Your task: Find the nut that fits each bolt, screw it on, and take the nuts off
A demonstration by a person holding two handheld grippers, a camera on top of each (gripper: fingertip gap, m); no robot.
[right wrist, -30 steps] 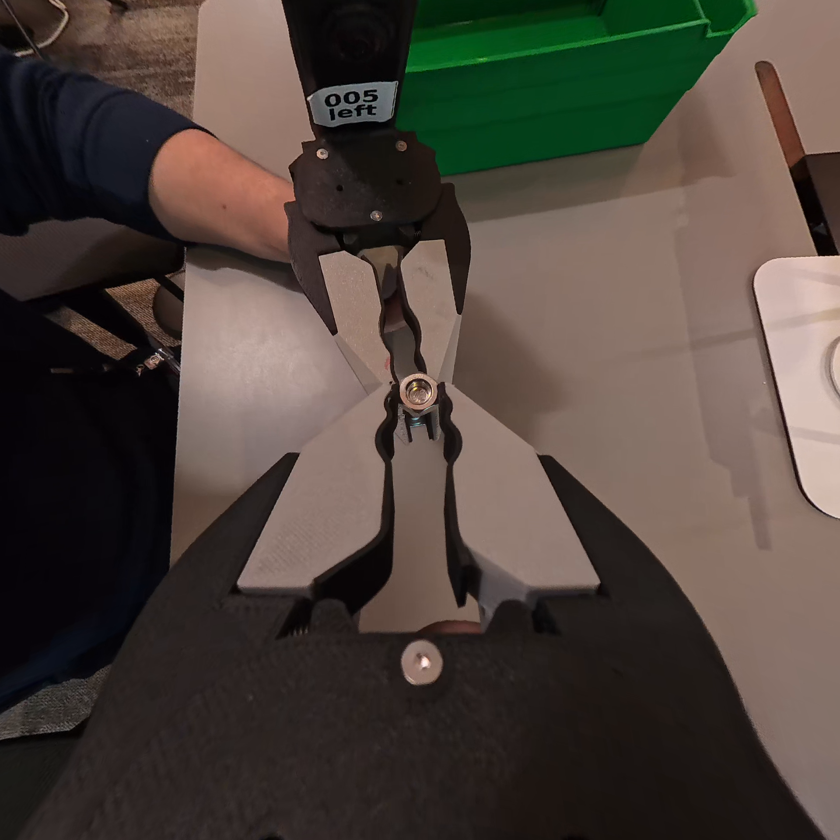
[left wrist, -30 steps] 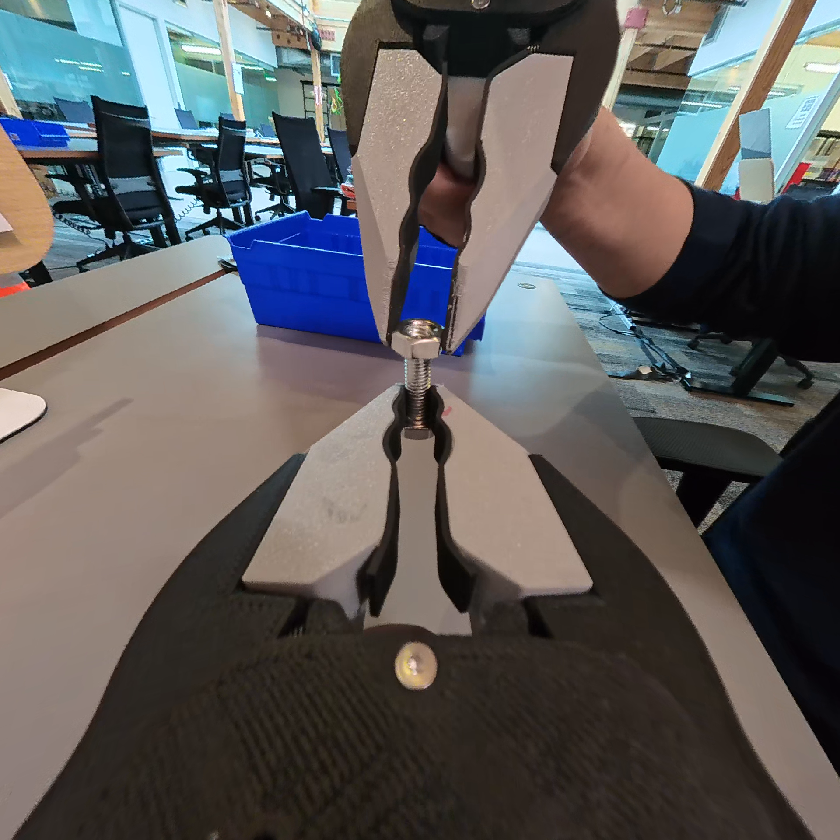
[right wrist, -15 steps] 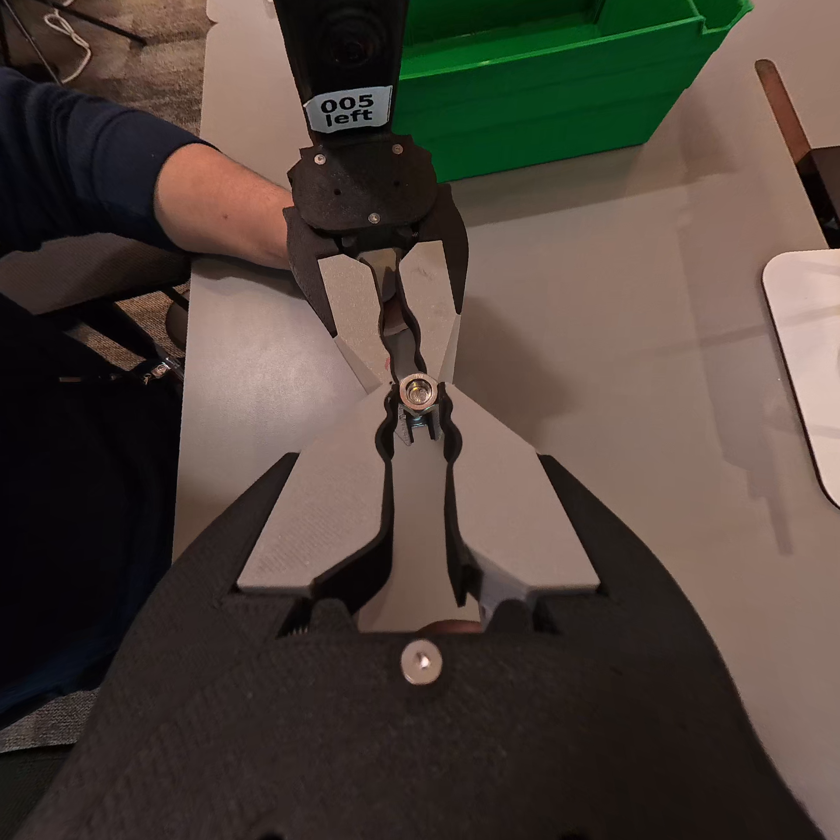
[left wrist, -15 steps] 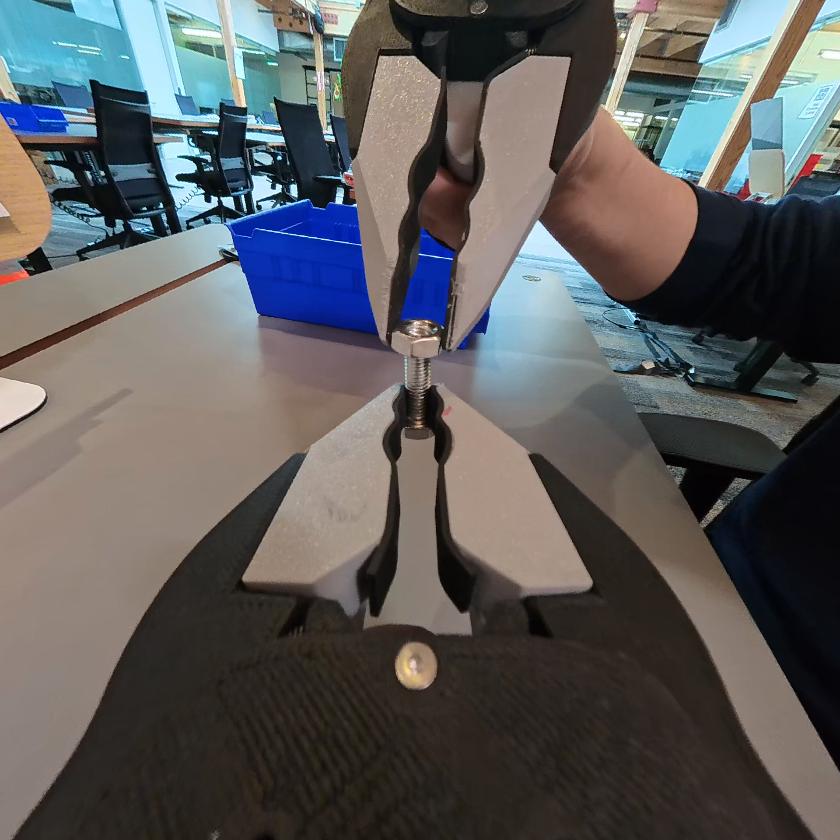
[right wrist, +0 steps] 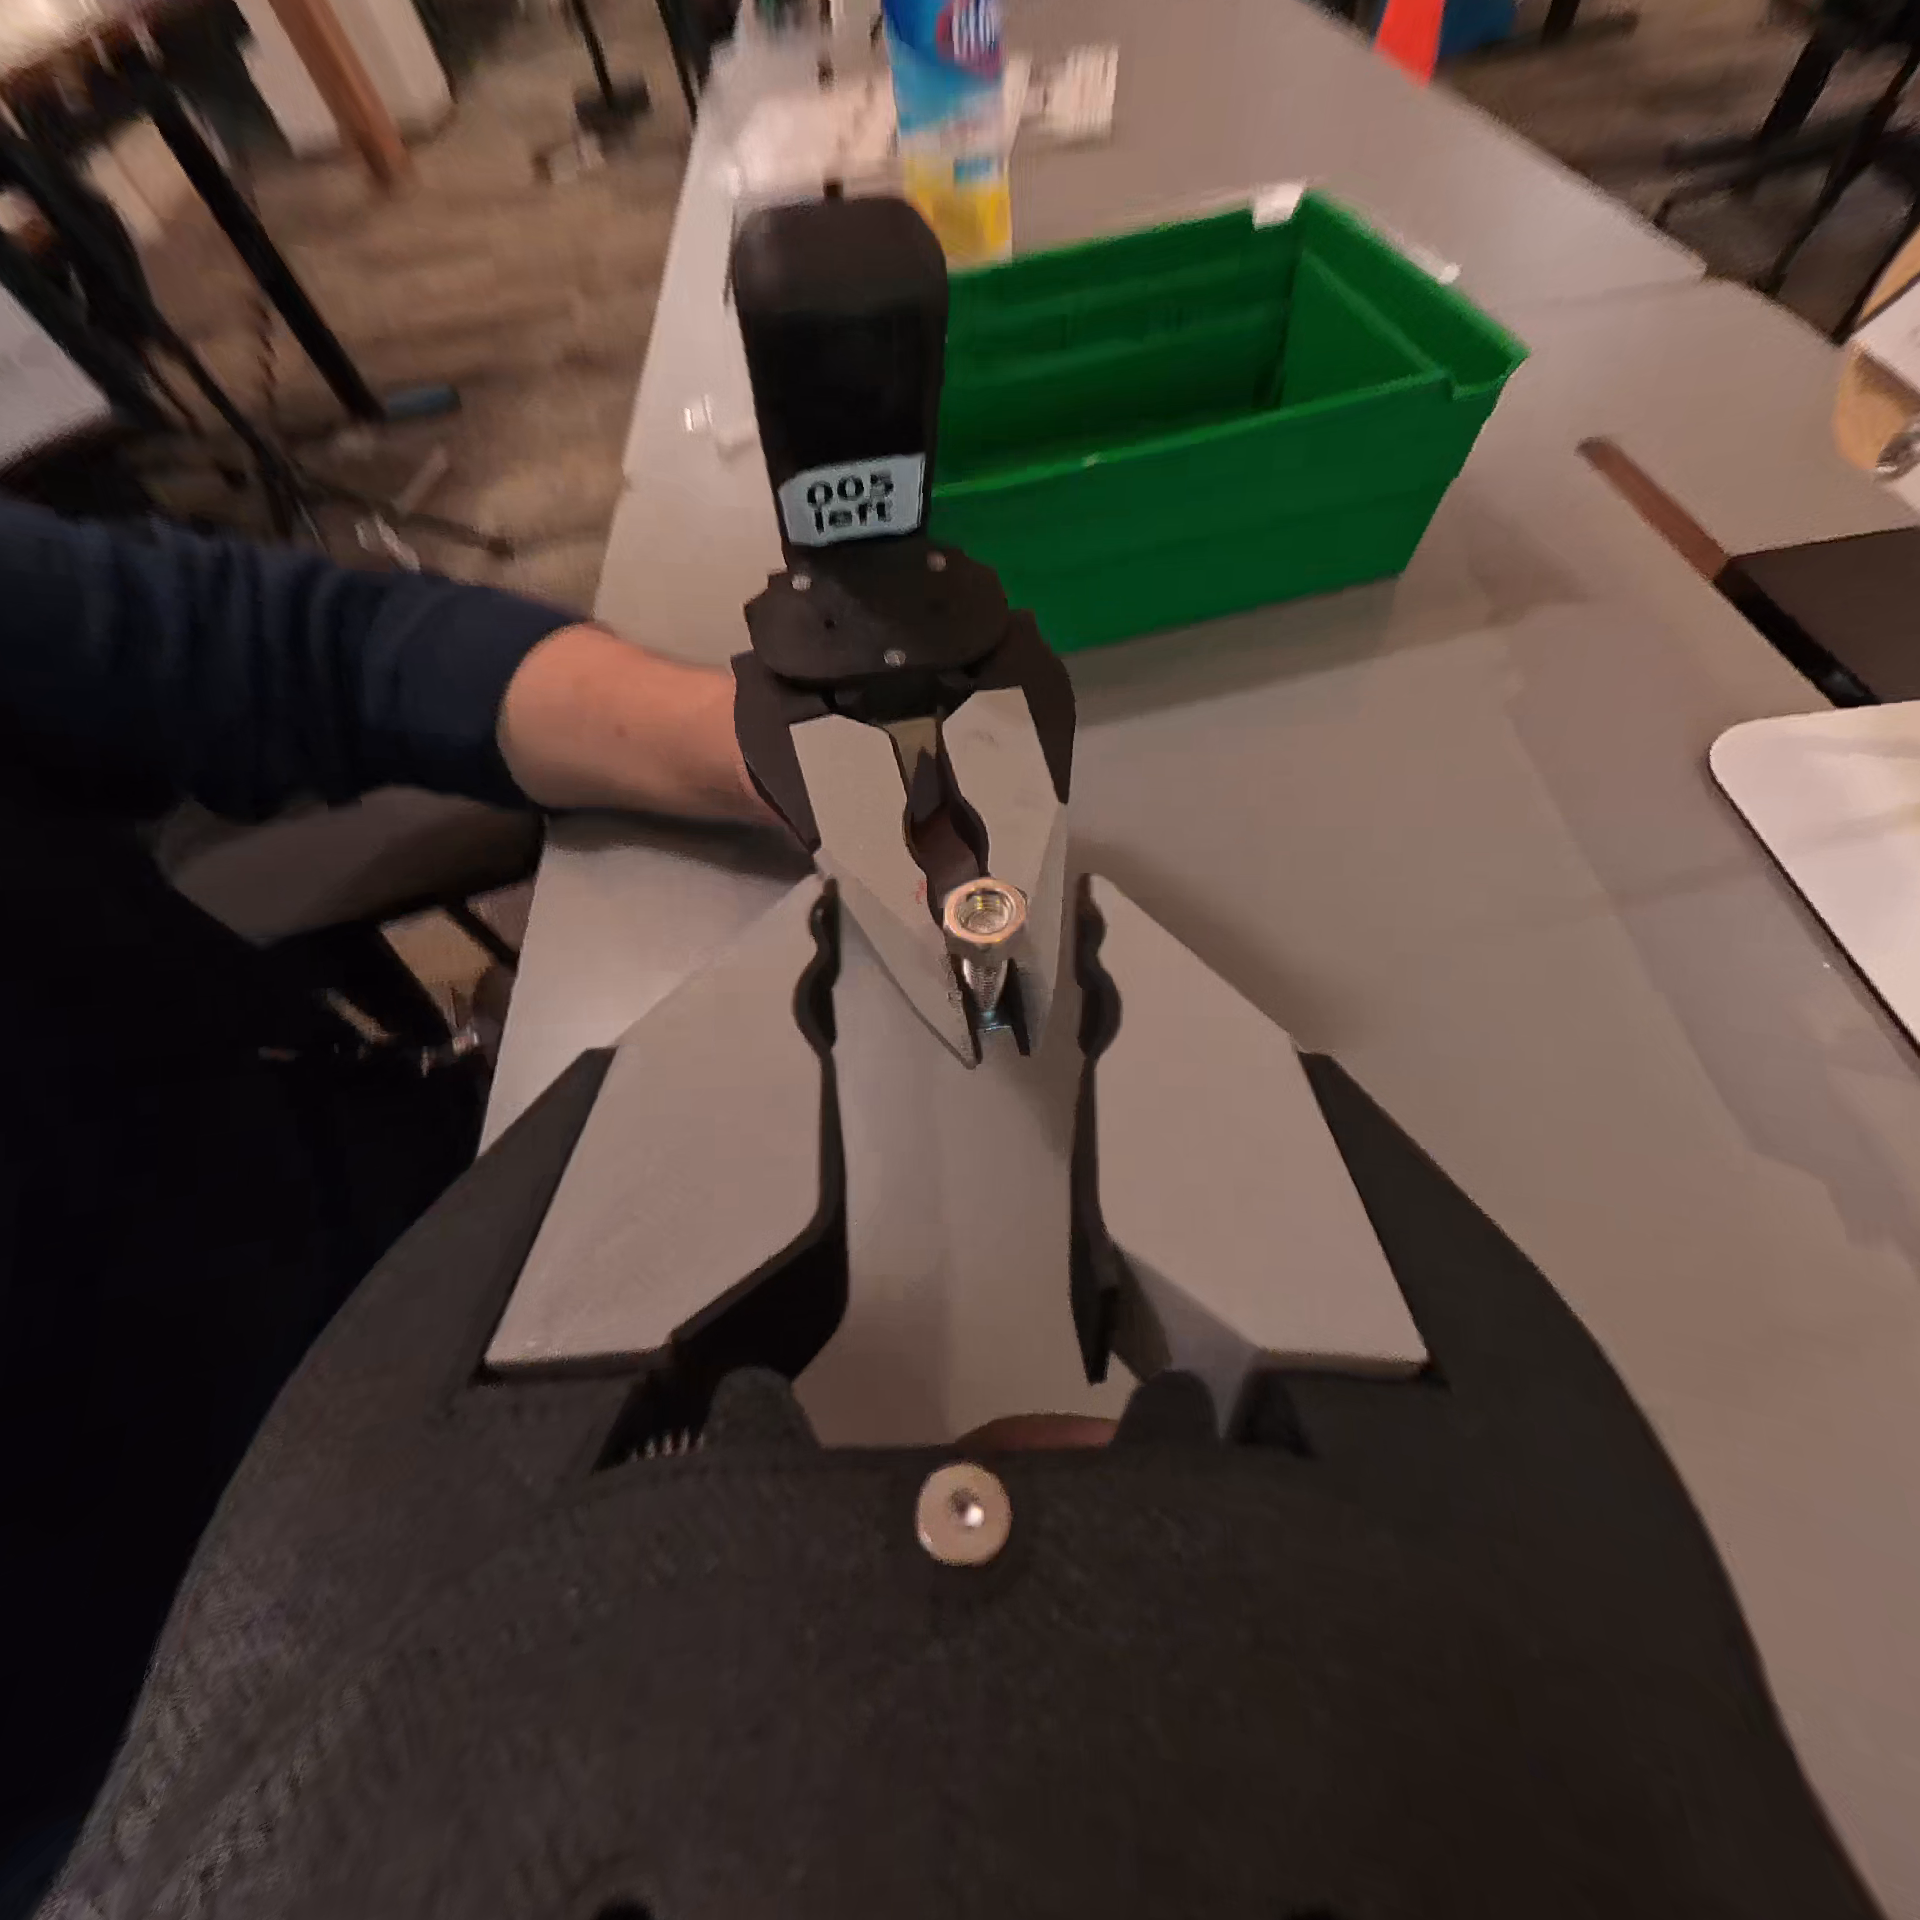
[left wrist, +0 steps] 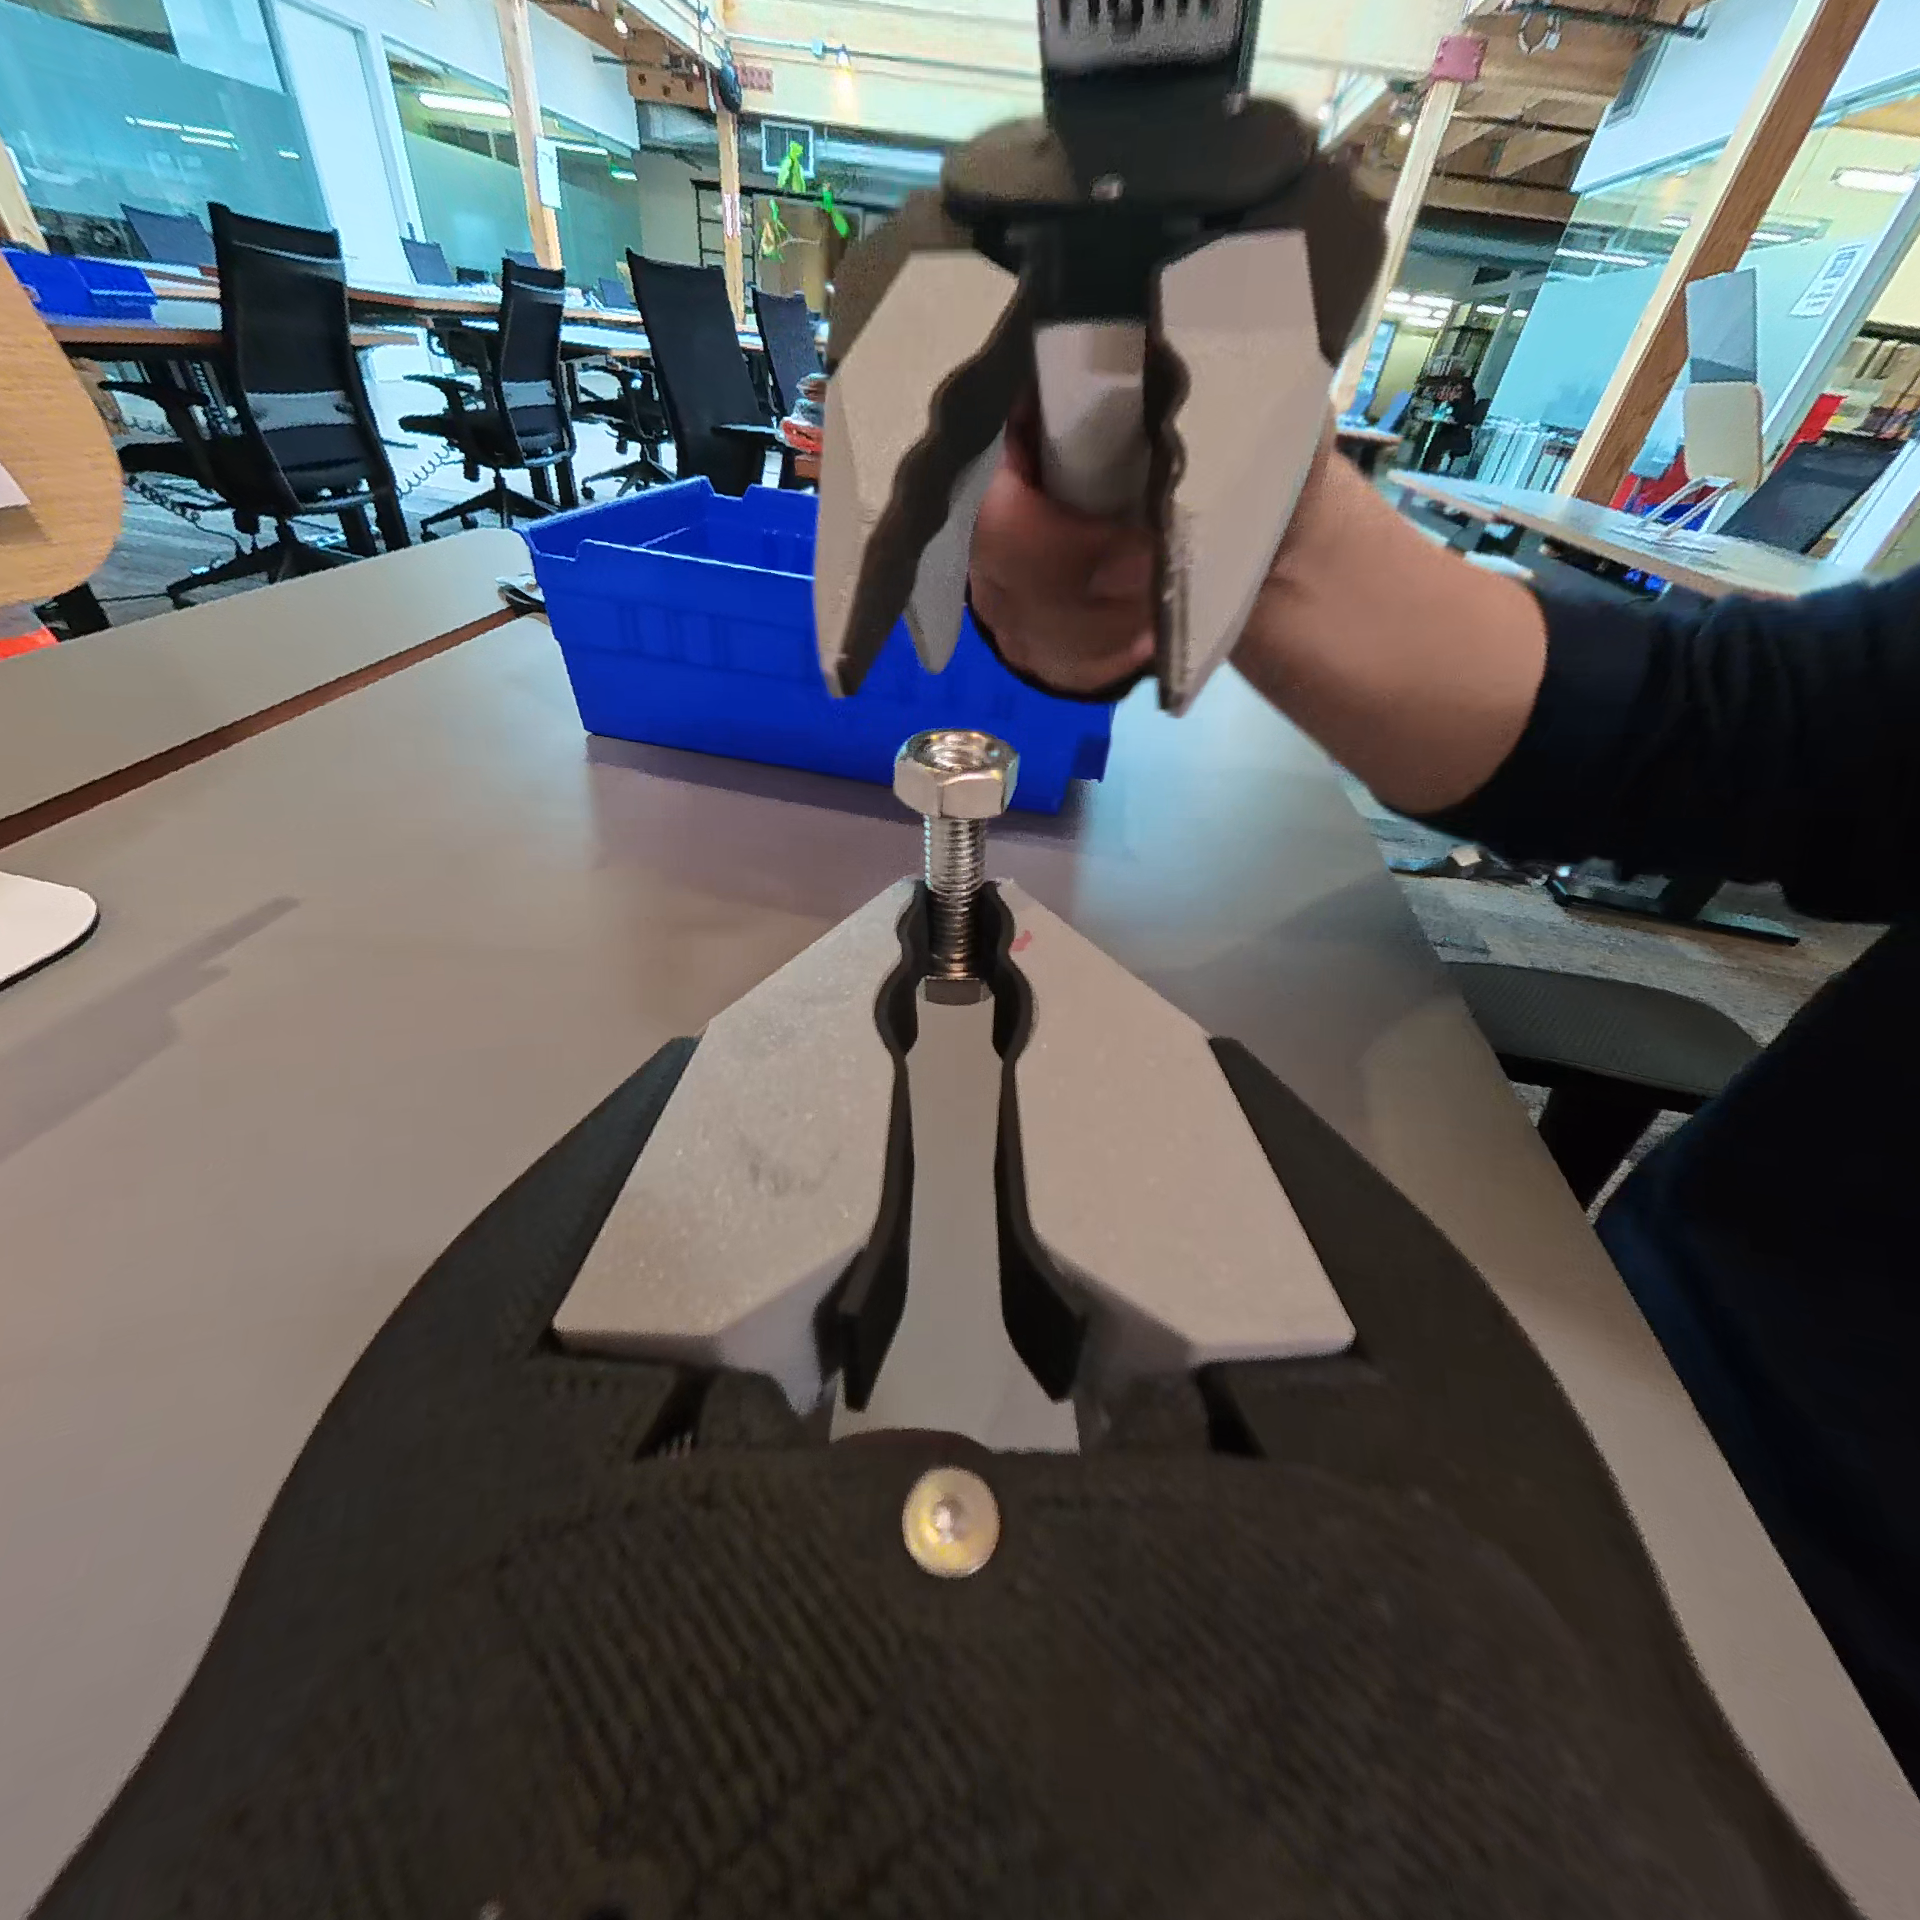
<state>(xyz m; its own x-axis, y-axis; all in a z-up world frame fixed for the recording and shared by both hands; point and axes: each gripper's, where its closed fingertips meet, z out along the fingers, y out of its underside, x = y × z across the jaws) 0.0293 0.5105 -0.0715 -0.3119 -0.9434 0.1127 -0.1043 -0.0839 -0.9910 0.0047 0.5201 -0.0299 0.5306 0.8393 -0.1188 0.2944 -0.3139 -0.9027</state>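
Note:
My left gripper [left wrist: 956,906] is shut on a silver bolt [left wrist: 951,925] and holds it upright above the grey table [left wrist: 416,935]. A silver hex nut [left wrist: 954,774] sits on the bolt's top end. My right gripper [left wrist: 1013,686] hangs open just above the nut, with its jaws wide and clear of it. In the right wrist view my right gripper [right wrist: 956,904] is open. The nut [right wrist: 984,914] and the bolt [right wrist: 982,982] lie between its fingers without touching them. The left gripper [right wrist: 997,1039] holds the bolt from the far side.
A blue bin [left wrist: 727,644] stands on the table behind the bolt. A green bin [right wrist: 1195,436] stands at the other end, with a bottle [right wrist: 951,125] behind it. A white pad [right wrist: 1829,831] lies at the table's edge. A person's forearm [right wrist: 623,727] rests on the table. Across from one pair of fingers to the other is roughly 5 cm.
My right gripper was shut on the nut. It has opened, let the nut go and lifted away. The left gripper still holds the bolt in the same place.

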